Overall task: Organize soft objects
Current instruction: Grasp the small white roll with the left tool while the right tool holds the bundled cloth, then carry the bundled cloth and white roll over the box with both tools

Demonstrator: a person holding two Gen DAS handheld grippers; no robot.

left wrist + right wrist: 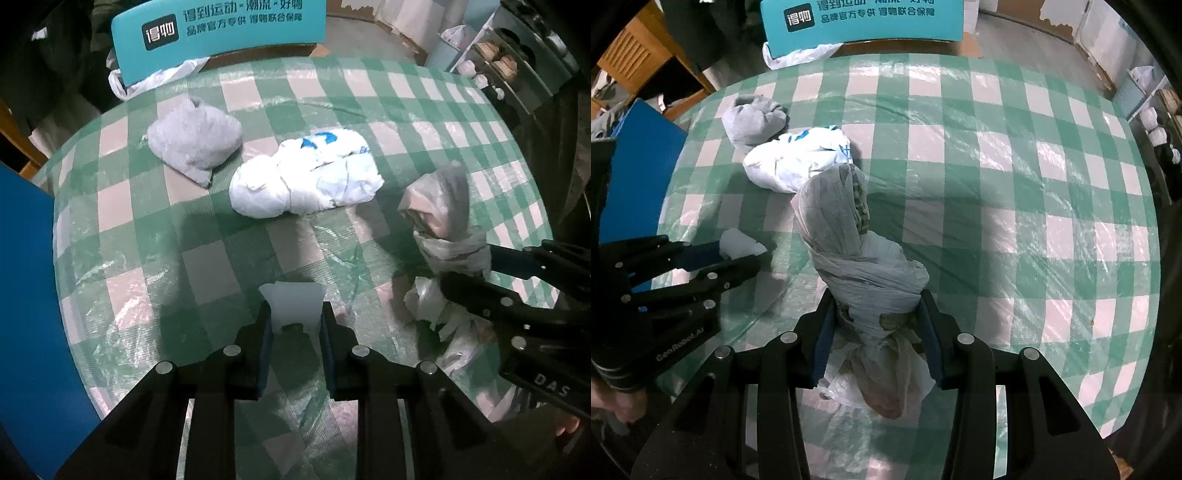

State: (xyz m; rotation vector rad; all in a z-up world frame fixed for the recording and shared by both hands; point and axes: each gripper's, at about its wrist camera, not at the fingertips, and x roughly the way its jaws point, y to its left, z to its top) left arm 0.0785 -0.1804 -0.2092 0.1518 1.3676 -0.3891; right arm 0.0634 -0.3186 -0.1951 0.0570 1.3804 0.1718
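Soft objects are spread over the desk (332, 92), which is covered by a green-and-white checked cloth under a clear film. Largest is the white bundle with blue print (306, 177), lying near the middle; just to its left and farther back a grey fabric bundle (195, 144) is seen, close beside it, though contact cannot be confirmed. To the right, a tall bag-wrapped bundle (860, 266) is held up off the cloth by the right tongs (877, 343), whose pads are pressed against its twisted waist at a middling width. Smallest is a pale translucent piece (293, 302), apparently thin plastic or foam, which is pinched at a narrow width in the left tongs (293, 332) near the front edge. A teal printed box (218, 40) stands at the far side of the desk.

All of these things are judged light and yielding. The wrapped bundle's plastic skin is expected to be slippery and to crumple under pressure, so the knotted, wound waist is considered the safest place to be gripped; a hold on the loose upper hood would probably slide. The pale piece would be bent easily and should be held across its thicker base.
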